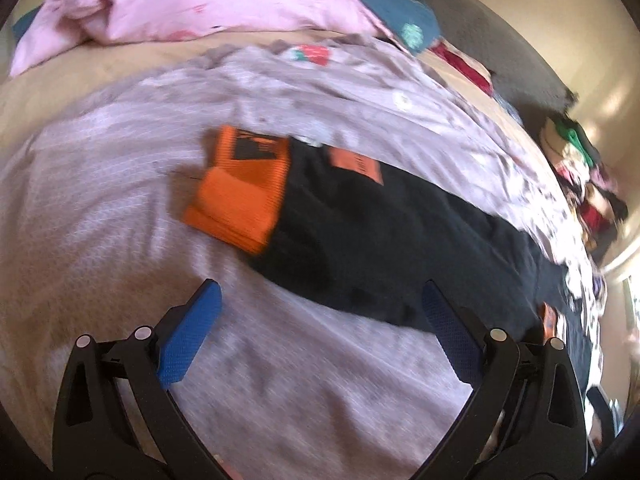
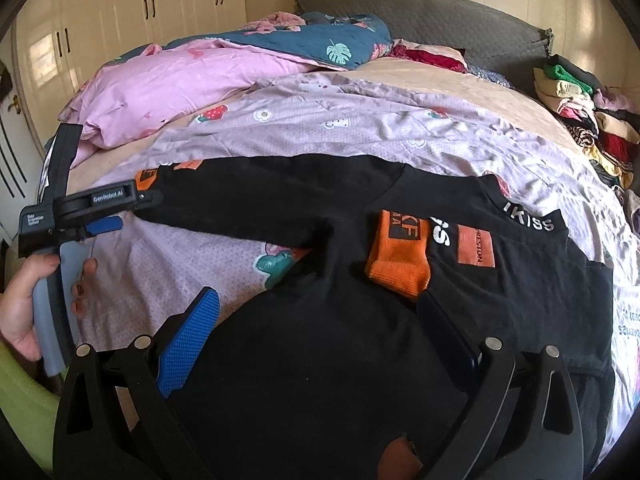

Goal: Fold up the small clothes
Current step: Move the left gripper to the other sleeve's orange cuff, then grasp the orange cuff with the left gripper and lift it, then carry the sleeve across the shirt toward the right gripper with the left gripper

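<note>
A black long-sleeve top (image 2: 320, 340) with orange cuffs and patches lies spread on the lilac bedsheet (image 2: 180, 264). One sleeve is folded across the chest, its orange cuff (image 2: 400, 260) by the neck. The other sleeve (image 2: 260, 196) stretches left. My right gripper (image 2: 316, 320) is open and empty, low over the top's body. My left gripper (image 1: 320, 304) is open and empty, above the sheet just short of the sleeve's orange cuff (image 1: 240, 196). It also shows in the right wrist view (image 2: 116, 212), next to that cuff. The left wrist view is blurred.
A pink duvet (image 2: 172, 84) and a blue floral quilt (image 2: 320, 44) are heaped at the head of the bed. A stack of folded clothes (image 2: 580, 120) sits at the right edge. Wardrobe doors (image 2: 140, 8) stand behind on the left.
</note>
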